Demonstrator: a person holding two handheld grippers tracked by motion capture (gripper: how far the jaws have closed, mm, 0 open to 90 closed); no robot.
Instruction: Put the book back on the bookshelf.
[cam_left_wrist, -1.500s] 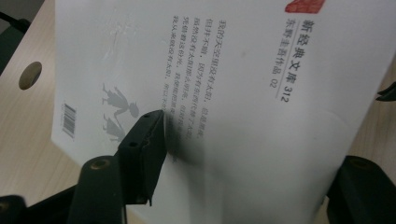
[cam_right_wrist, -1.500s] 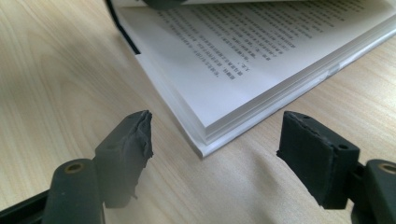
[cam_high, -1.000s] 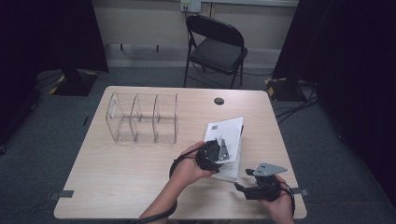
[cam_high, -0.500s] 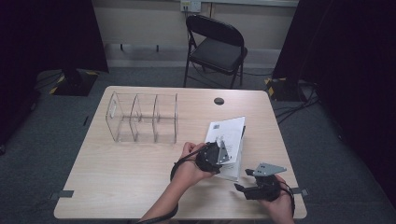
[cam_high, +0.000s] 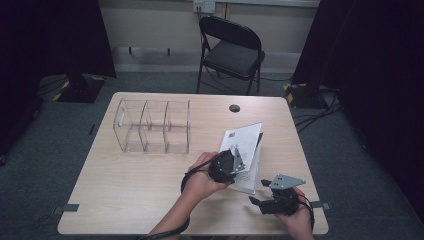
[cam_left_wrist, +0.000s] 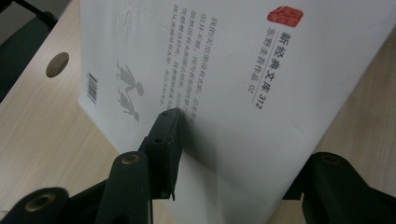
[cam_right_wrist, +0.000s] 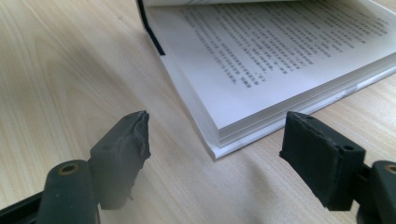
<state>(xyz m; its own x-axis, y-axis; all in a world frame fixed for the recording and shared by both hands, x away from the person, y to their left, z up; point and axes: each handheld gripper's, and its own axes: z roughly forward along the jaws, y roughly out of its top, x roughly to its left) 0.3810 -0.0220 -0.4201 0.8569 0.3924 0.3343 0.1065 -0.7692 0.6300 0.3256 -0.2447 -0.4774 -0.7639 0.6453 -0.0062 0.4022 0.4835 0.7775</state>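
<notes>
My left gripper (cam_high: 235, 161) has just been closing on the white book's (cam_high: 246, 150) lifted cover; its long axis runs away from me. My right gripper (cam_high: 260, 199) hangs open near its corner.

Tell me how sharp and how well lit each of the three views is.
High view: dim, dark surroundings, table evenly lit. Left gripper view: book cover bright, print readable, a jaw's shadow on it. Right gripper view: book's open pages sharp nearby, print softening farther off.
</notes>
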